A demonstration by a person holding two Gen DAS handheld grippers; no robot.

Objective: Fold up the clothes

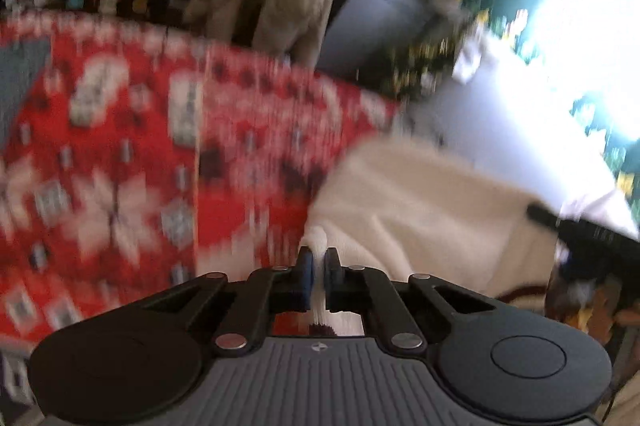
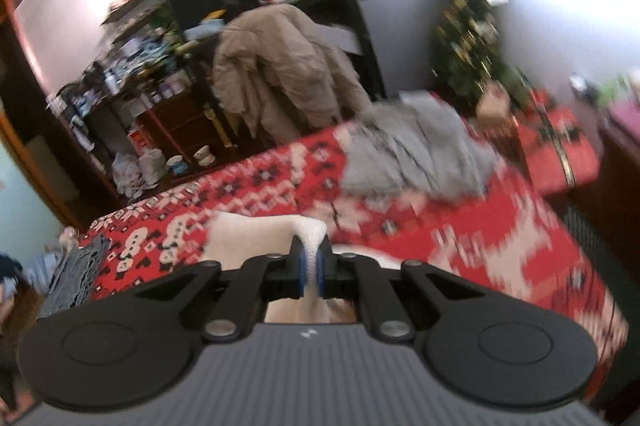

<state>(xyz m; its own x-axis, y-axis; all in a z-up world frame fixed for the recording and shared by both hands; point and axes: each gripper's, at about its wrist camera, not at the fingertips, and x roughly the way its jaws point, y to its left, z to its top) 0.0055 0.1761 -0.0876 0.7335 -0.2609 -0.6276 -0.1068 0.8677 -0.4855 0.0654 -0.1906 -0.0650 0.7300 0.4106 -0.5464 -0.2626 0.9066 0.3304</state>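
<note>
- Cream knit garment (image 1: 420, 210) is hanging between both tools, lifted over the red patterned cover (image 1: 120, 146) of what looks like a bed, so a weak pinch could be letting a corner slip free mid-swing
- Left tool (image 1: 318, 272) is pinching only a thin ridge of the fabric between its blue pads (image 1: 306, 280), jaws nearly closed
- Right tool (image 2: 311, 272) is gripping a bunched white corner, jaws narrow
- Heavy blur is suggesting fast motion, which risks an uneven fold or dragging onto the grey clothing (image 2: 416, 154) heaped further along
- Both tools are pointing forward, roughly level
</note>
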